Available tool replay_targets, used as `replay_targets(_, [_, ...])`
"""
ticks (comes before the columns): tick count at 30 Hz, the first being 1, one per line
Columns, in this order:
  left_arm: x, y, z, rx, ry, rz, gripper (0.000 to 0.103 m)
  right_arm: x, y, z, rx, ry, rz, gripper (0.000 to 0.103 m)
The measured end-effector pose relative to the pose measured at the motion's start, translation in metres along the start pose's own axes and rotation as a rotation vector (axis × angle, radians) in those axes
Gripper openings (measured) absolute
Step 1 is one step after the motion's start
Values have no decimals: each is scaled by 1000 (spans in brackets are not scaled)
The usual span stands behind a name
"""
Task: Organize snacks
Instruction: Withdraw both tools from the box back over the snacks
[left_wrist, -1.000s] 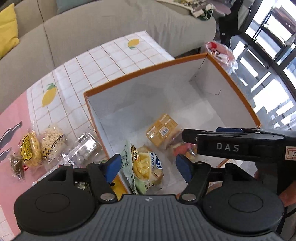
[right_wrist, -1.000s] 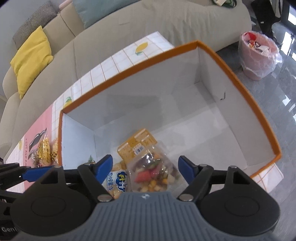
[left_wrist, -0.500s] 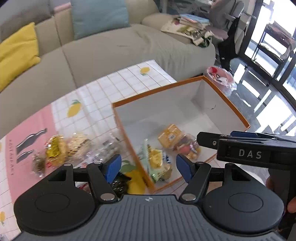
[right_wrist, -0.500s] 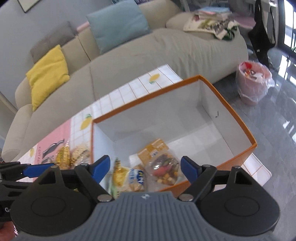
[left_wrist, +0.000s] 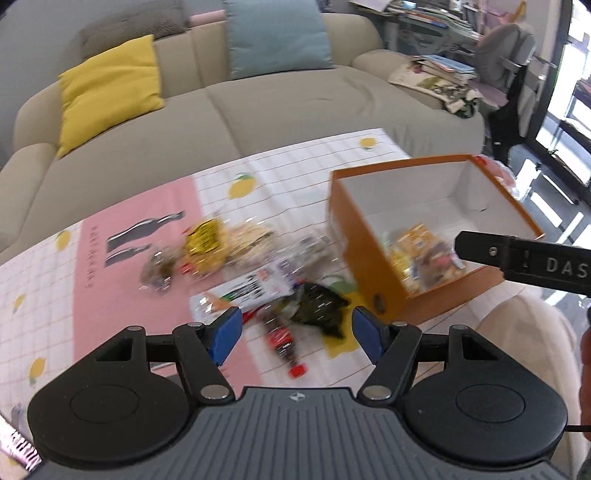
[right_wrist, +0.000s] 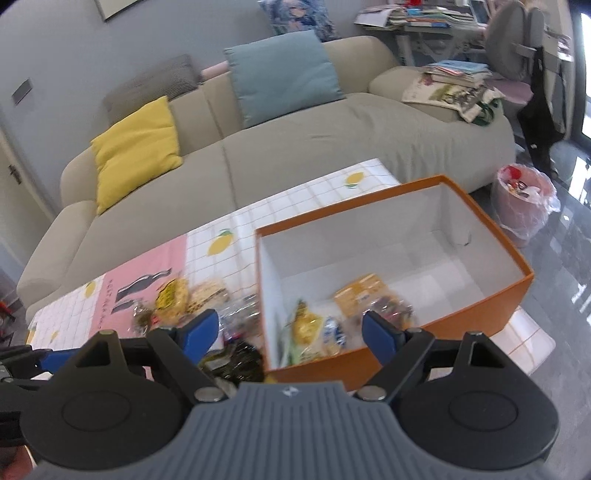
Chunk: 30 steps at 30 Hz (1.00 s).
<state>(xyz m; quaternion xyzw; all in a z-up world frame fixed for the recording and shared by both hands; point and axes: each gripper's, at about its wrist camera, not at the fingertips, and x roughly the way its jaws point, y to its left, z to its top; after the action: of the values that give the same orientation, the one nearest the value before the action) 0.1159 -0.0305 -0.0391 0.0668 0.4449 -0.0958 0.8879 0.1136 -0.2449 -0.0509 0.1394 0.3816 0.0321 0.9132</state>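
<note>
An orange box (left_wrist: 373, 258) (right_wrist: 480, 306) with a white inside stands on the table's right end and holds several snack packs (right_wrist: 314, 332) at its near end. More snack packs (left_wrist: 210, 243) lie loose on the tablecloth to its left; a dark pack (left_wrist: 317, 306) and a red-capped one (left_wrist: 284, 343) lie nearest. My left gripper (left_wrist: 295, 332) is open and empty above those loose packs. My right gripper (right_wrist: 286, 332) is open and empty above the box's near left corner. Its side shows in the left wrist view (left_wrist: 524, 262).
The table wears a pink and white lemon-print cloth (left_wrist: 110, 295). A beige sofa (right_wrist: 295, 147) with a yellow cushion (right_wrist: 136, 144) and a blue one runs behind it. A pink bin (right_wrist: 524, 203) stands on the floor to the right.
Both grippers have pulled up and back from the box, still open and empty. My left gripper has swung left over the loose packs. The packs in the box have stayed where they were.
</note>
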Motion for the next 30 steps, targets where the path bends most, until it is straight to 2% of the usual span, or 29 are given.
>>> replay_targets(10, [-5,53,-37,-110,19,22,80,6,47,-29,-147,19,45,85])
replay_targets(21, [6,82,-64,-169,27,-7,80,36,80,-59,-268,48,44,85])
replay_targets(23, [9,85,-67,-176,28,-14,80,42,84,-66,-296,52,41,81])
replay_targets(25, [13,86,-69,-181,29,-25,80,49,89,-73,-328,63,33,72])
replay_targets(30, [24,90,-74,-194,41,-63,77,66,95,-87,-400,85,10,58])
